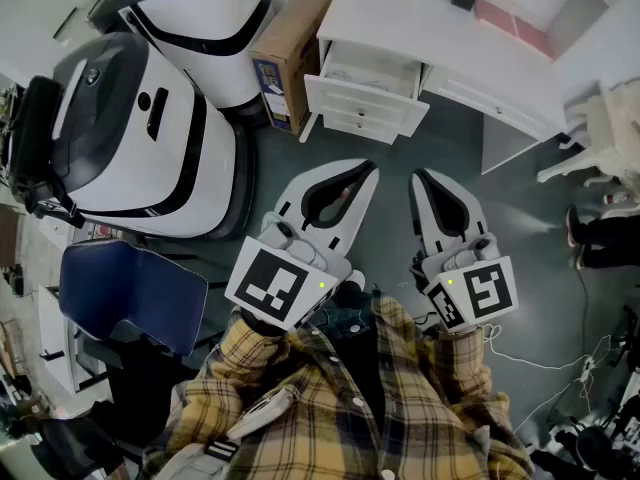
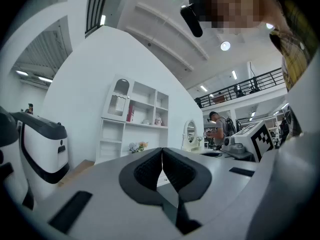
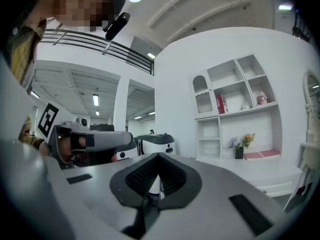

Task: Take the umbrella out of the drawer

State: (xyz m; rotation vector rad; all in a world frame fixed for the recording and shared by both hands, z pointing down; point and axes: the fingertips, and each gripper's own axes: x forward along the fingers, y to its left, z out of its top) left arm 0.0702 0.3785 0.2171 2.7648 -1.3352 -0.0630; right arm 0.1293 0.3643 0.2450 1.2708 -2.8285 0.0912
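Note:
An open white drawer [image 1: 363, 106] juts from the white desk [image 1: 440, 38] at the top of the head view. No umbrella shows in it from here. My left gripper [image 1: 366, 172] and right gripper [image 1: 419, 176] are held side by side over the grey floor, level, pointing at the desk, a short way from the drawer. Both are shut with nothing in them. The dark pads of my left gripper [image 2: 162, 153] meet in its own view, as do those of my right gripper [image 3: 159, 157].
A cardboard box [image 1: 291, 50] leans left of the drawer. Two big white-and-black machines [image 1: 140, 138] fill the left side, with a blue chair [image 1: 130, 290] below them. A white chair [image 1: 610, 128], a person's shoes [image 1: 590, 236] and floor cables [image 1: 560, 368] are at the right.

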